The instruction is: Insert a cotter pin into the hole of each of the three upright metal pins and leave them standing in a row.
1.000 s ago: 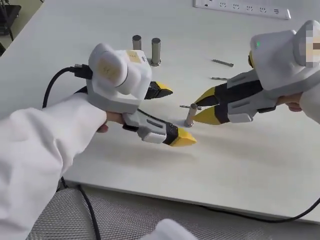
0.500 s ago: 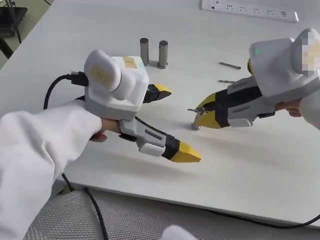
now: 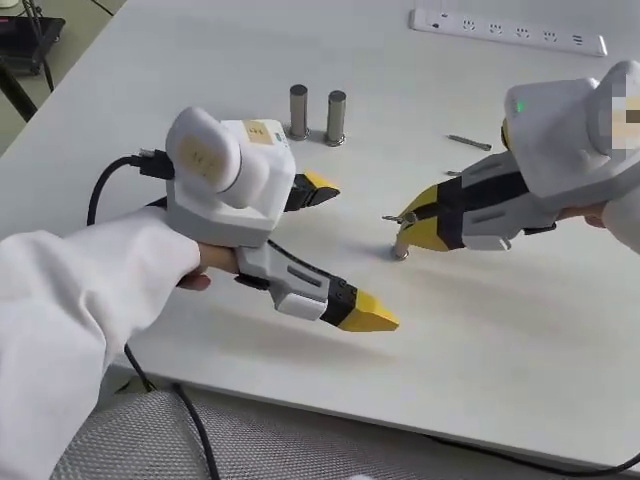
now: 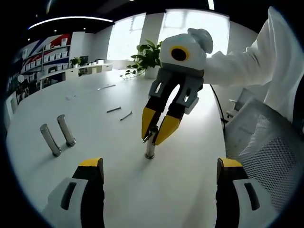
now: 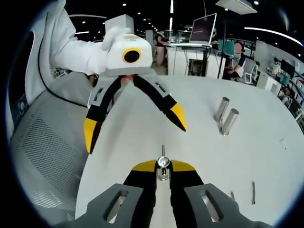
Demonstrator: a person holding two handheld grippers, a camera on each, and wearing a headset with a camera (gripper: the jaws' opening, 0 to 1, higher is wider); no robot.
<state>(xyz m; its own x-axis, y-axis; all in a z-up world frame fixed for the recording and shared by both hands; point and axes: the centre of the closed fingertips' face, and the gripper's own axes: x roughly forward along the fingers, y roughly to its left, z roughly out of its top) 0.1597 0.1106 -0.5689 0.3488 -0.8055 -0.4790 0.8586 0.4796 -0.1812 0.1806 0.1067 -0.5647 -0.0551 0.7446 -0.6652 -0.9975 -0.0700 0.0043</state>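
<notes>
The metal pins [image 3: 336, 117] look dull and brushed, the tabletop [image 3: 520, 330] smooth and matt, the sleeve [image 3: 70, 300] cloth.

Yellow-tipped left claw [image 3: 355, 252], silver metal pins [image 3: 336, 117], white table [image 3: 500, 330]

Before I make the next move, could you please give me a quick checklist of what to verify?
1. Fit of the cotter pin in the near metal pin: ok, its end juts out past the jaws.
2. Hold of the right gripper: ok, shut on that pin's top.
3. State of the left gripper: ok, open, holding nothing.
4. Stance of the two far metal pins: ok, upright.
5. Cotters in those two: not ok, none seen.
6. Supply: ok, a spare cotter pin lies on the table.
</notes>
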